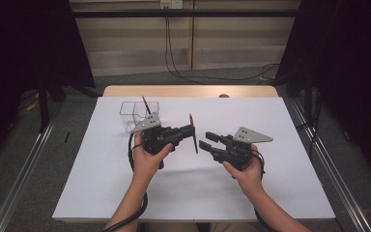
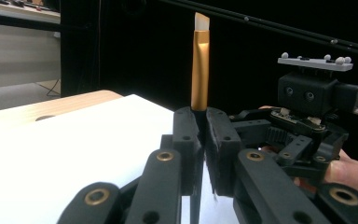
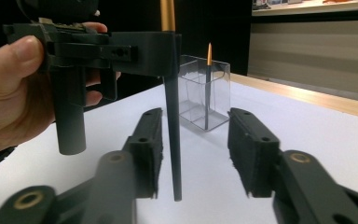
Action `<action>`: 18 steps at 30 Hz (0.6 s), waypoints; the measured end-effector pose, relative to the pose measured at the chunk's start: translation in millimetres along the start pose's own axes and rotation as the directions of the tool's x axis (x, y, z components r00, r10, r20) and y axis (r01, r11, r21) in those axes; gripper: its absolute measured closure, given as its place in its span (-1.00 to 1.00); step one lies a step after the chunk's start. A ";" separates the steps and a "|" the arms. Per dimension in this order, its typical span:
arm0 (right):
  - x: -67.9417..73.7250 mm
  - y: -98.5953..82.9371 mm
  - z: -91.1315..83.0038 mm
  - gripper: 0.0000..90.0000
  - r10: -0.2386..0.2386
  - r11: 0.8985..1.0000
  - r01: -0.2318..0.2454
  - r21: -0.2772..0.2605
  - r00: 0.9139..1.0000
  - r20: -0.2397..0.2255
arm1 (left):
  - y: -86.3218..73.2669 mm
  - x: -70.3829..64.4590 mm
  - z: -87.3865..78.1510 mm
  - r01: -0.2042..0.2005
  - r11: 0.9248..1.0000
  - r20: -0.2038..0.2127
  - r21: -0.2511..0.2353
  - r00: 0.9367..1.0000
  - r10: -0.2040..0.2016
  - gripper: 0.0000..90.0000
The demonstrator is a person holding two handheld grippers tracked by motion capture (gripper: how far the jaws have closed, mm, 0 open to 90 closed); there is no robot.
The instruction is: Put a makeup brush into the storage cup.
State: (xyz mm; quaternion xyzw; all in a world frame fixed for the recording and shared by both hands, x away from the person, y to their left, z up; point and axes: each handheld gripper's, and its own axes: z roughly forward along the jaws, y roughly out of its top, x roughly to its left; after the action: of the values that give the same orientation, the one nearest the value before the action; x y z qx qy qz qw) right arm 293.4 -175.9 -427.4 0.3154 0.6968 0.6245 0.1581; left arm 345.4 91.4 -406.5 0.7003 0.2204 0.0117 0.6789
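Left gripper view shows the makeup brush (image 2: 200, 65) we pinch upright in our left gripper (image 2: 203, 140), above the table's (image 1: 270, 193) middle, so our spread right gripper (image 3: 196, 154) can take its handle; another brush stands in the clear box (image 3: 204, 95) near the far-left corner.

Gold-and-black brush (image 2: 200, 70), white-tipped

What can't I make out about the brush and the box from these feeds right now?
- Brush handle: left gripper view, hidden behind the shut jaws.
- Brush head: right gripper view, cut off by the top edge.
- Clear box contents: high view, partly hidden behind the left gripper's grey plate.
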 end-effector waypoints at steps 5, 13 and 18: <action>-3.2 1.4 -5.9 -0.11 -0.029 1.000 0.029 -0.005 1.000 0.010 | 0.4 0.5 -2.1 0.000 1.000 -0.001 0.000 1.000 0.000 0.85; -9.7 3.6 -13.0 -0.49 -0.039 0.999 0.039 -0.006 0.999 0.005 | 1.1 1.5 -6.4 -0.008 1.000 -0.019 -0.005 1.000 0.008 0.85; -11.1 4.0 -17.0 -0.62 -0.039 0.999 0.039 -0.003 0.999 -0.003 | 1.9 1.4 -9.7 -0.014 1.000 -0.024 -0.010 1.000 0.014 0.85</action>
State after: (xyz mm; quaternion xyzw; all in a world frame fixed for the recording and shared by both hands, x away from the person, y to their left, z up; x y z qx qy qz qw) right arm 292.3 -196.0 -422.6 0.3005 0.7023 0.6227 0.1694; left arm 344.2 101.0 -404.3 0.6981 0.2234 0.0259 0.6798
